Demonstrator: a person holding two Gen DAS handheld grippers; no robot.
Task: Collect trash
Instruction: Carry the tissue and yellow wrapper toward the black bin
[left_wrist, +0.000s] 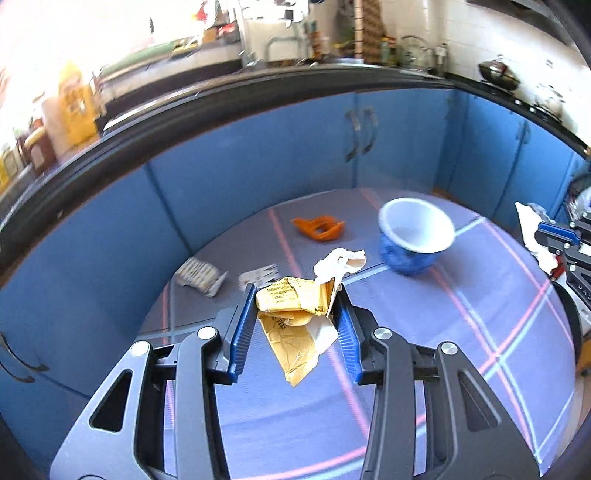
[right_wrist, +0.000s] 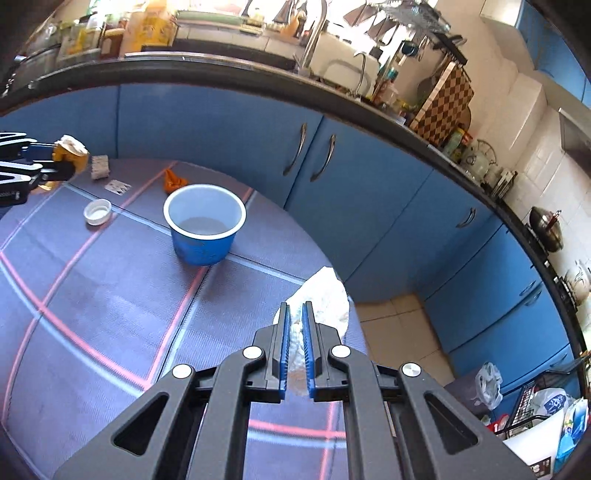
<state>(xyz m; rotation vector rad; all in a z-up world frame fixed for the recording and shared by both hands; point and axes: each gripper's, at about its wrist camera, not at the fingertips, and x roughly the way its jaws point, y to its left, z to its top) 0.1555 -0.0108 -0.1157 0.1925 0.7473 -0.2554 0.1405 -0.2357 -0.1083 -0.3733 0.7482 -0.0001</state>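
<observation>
The left hand-held gripper (left_wrist: 297, 310) is clamping a crumpled yellow wrapper (left_wrist: 291, 301) with a white scrap; the right hand-held gripper (right_wrist: 295, 332) is clenching a wad of white tissue (right_wrist: 325, 299). Both loads are hanging clear of the counter (right_wrist: 92, 295). The blue cup (right_wrist: 204, 225) is sitting ahead of both: upper right of centre in the left view, upper left of centre in the right view, mouth upward. Neither looks clearly nearer. An orange scrap (left_wrist: 319, 228), a foil packet (left_wrist: 201, 275), a small card (left_wrist: 258, 275) and a white cap (right_wrist: 97, 211) are lying loose. The left view is blurring, and the print on the wrapper cannot be read.

Cup (right_wrist: 204, 225) on mat (right_wrist: 92, 295); cap (right_wrist: 97, 211) left.
</observation>
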